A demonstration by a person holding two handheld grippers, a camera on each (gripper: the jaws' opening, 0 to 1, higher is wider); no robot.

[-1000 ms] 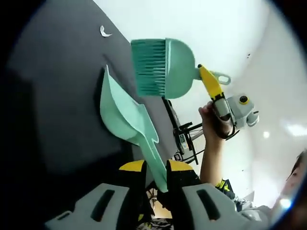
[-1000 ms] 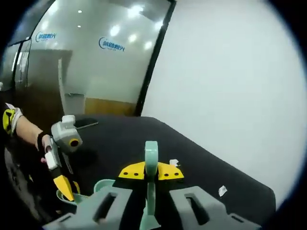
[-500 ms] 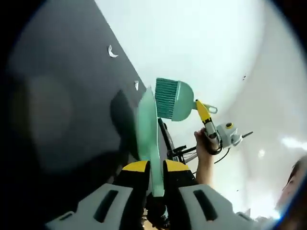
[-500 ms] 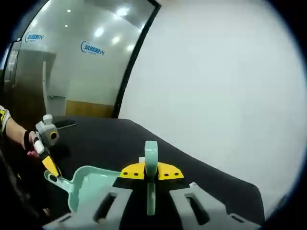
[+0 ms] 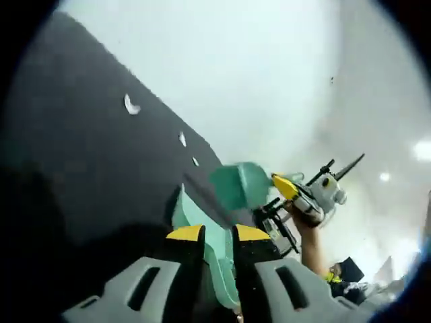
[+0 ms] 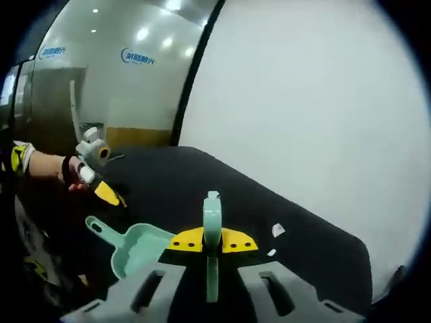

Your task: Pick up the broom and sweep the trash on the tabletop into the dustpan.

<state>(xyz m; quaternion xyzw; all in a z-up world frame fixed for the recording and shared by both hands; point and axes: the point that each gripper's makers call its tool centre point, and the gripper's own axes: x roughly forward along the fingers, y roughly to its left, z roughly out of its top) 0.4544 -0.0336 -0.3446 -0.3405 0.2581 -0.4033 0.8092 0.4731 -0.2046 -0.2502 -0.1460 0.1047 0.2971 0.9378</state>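
**A:** What is to be seen across the left gripper view, from left to right?

**B:** Three white trash pieces (image 5: 130, 104) are scattered on the black tabletop (image 5: 81, 168), strung along its far edge. To their right the green dustpan (image 5: 195, 219) is held low near the table. Its handle is pinched between the yellow pads of the left gripper (image 5: 219, 233). Whether its lip touches the surface cannot be told. Just right of it the broom (image 5: 239, 185) is carried, with its handle clamped in the right gripper (image 5: 288, 188), behind which a hand (image 5: 311, 232) is seen.

**A:** And the right gripper view?

**B:** The left gripper is found at the left, above the pan's handle end. The pan is set beside the broom handle, which rises between the right gripper's closed pads. Two of the trash pieces are seen further right, apart from both tools, with a white wall (image 6: 303, 101) behind.

**A:** Which step is judged to be in hand?

**B:** The pick-up looks finished, since each tool is gripped. The sweep itself is not yet begun. No trash is seen in the pan, and the bristles are not seen against any piece.

**A:** What is called for next?

**B:** The pan's lip should be laid flat on the tabletop, facing the pieces. The broom head should be carried beyond the farthest piece and lowered until the bristles bear on the surface. The pieces can then be drawn towards the pan. A light stroke is advised, as such small scraps may be flicked over the nearby edge.
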